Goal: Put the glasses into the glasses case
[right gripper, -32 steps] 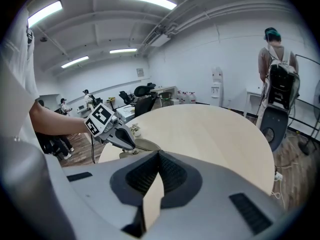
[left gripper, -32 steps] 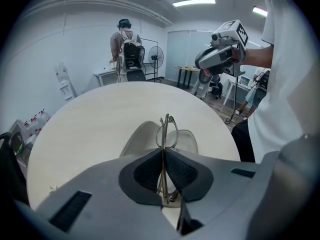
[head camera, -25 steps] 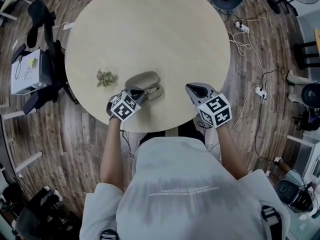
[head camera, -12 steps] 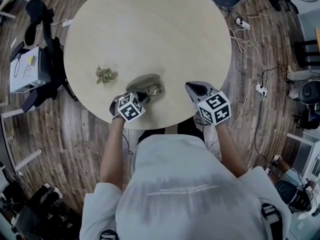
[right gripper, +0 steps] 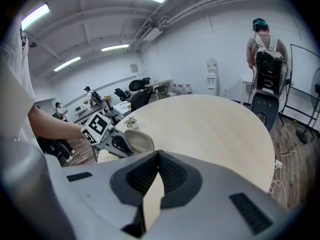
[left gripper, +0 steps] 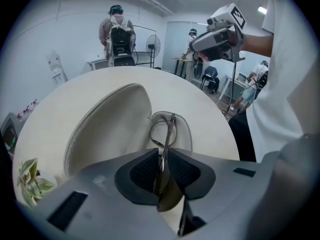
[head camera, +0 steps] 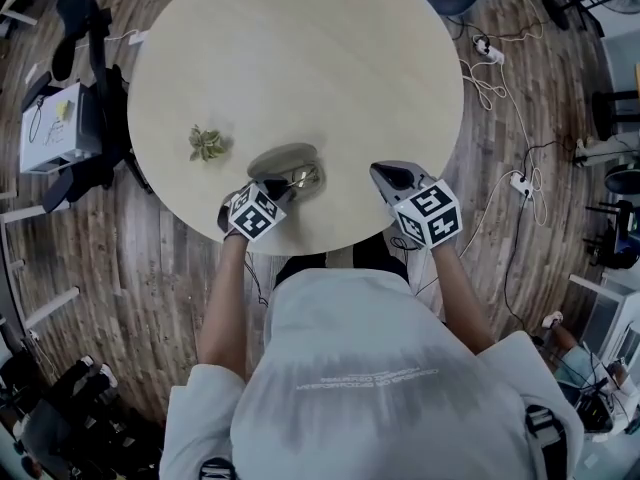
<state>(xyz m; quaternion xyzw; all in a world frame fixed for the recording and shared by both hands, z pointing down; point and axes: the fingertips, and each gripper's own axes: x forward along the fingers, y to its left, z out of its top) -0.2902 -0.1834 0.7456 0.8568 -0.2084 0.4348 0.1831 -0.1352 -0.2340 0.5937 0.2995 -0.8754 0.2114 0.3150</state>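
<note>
Table: we see a round, pale wooden table standing on a dark wooden floor.
Glasses case: a grey glasses case lies open on the table, close to the near edge and a bit left of the middle. We can look right into its big pale shell.
Glasses: the thin metal glasses are folded flat. They are at the near right side of the open case, by its rim. We cannot tell if they touch the case or hang just over it.
Left claw: the left claw is clenched on the near end of the glasses. We see the thin frame squeezed between its two black pads, and the rest pokes out toward the case.
Right claw: the right claw is squeezed together with nothing in it. It hangs over the near right part of the table, well apart from the case.
Little plant: a little plant with green leaves sits on the table to the left of the case, near it but not touching.
Floor: we see white cables lying on the floor to the far right of the table.
</note>
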